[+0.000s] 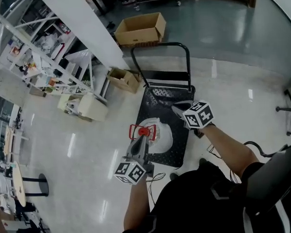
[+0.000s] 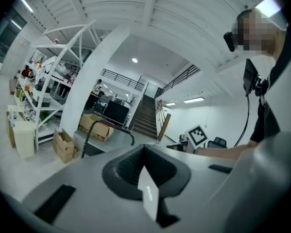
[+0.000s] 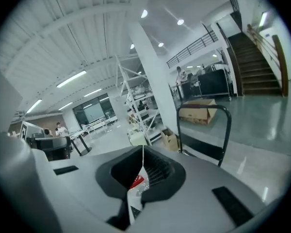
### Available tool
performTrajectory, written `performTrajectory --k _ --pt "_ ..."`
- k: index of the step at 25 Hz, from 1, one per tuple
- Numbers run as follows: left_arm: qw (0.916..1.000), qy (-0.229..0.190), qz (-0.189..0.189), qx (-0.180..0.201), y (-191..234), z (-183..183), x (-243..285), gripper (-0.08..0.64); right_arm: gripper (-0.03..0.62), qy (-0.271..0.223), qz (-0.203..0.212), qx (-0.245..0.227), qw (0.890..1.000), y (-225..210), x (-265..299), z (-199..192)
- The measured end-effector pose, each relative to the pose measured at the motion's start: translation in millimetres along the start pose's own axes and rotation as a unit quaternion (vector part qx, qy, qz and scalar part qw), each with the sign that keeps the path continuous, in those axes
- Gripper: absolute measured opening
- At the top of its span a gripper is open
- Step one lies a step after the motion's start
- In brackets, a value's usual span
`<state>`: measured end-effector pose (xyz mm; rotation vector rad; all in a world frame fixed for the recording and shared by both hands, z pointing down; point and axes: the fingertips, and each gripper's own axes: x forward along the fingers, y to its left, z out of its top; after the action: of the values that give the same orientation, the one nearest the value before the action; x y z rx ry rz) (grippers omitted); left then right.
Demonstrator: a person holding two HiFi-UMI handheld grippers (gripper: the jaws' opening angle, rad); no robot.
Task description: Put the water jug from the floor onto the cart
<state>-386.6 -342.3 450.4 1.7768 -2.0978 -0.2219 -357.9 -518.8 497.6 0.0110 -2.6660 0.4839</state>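
The left gripper [image 1: 141, 139] has its jaws pressed together with nothing between them. In the head view its tip shows over the red handle of the water jug [image 1: 157, 136]. The right gripper [image 1: 176, 109] is likewise clenched and empty, above the deck of the cart [image 1: 180, 139]. The jug rests on the deck's near half, toward the left edge.

Judgement: placement looks complete, and clearing away remains. Both tools should lift straight off, so neither snags the red handle nor rocks the jug toward that edge.

Open floor lies to the right. Cardboard boxes [image 1: 124, 79] and a white bin [image 1: 91, 107] crowd the cart's left, and the push handle [image 1: 161, 44] closes the far end.
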Motion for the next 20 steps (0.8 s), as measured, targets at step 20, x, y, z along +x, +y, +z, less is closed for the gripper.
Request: performTrajectory --k 20 --pt "0.9715 0.043 -0.217 0.085 -179.1 21.9 114.0 0.0 0.002 -0.118 -0.188 -0.032 0.975 -62.0 -228.1 29.1"
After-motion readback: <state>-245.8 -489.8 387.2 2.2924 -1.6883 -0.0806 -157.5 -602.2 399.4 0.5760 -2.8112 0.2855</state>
